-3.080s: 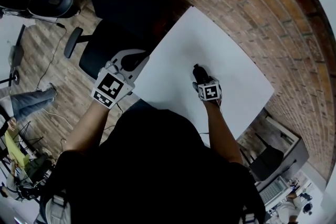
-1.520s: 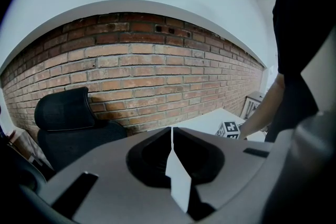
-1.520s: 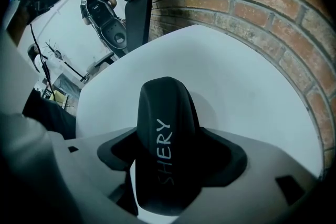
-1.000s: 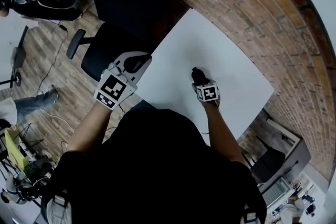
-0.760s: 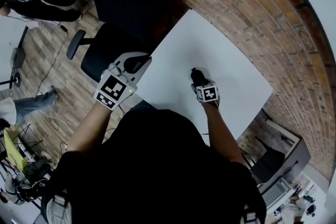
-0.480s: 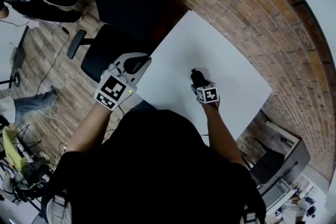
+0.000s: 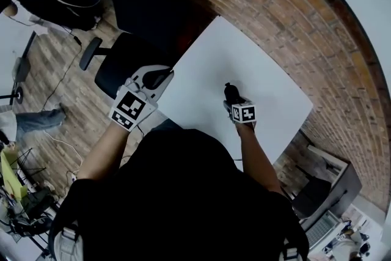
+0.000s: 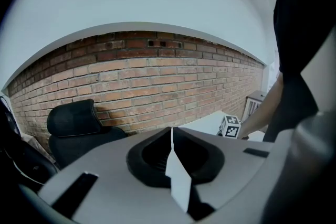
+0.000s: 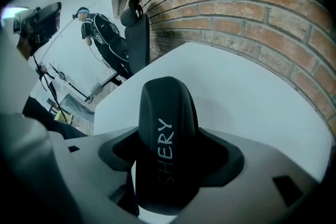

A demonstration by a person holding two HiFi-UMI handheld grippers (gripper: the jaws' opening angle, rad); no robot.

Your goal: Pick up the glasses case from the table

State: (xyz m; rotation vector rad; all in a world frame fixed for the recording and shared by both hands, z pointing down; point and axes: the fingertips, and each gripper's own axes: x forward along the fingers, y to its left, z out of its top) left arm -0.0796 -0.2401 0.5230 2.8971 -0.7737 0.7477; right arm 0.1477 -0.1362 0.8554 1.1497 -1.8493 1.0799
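A black glasses case (image 7: 230, 93) with pale lettering stands between the jaws of my right gripper (image 7: 232, 97), which is shut on it over the white table (image 7: 244, 52). In the right gripper view the case (image 9: 167, 134) fills the gap between the jaws. It points away over the table (image 9: 241, 97), and its far end seems a little above the surface. My left gripper (image 7: 160, 77) hangs off the table's left edge, above a chair. Its jaws meet in a thin seam, with nothing between them (image 8: 172, 136).
A brick wall (image 7: 287, 15) runs along the table's far side. Black office chairs (image 7: 119, 61) stand on the wooden floor at the left. A person (image 9: 105, 34) stands beyond the table's far end. The right gripper's marker cube (image 8: 229, 126) shows in the left gripper view.
My right gripper has risen a little with the case still in its jaws. The left gripper has shifted slightly along the table's left edge and stayed shut.
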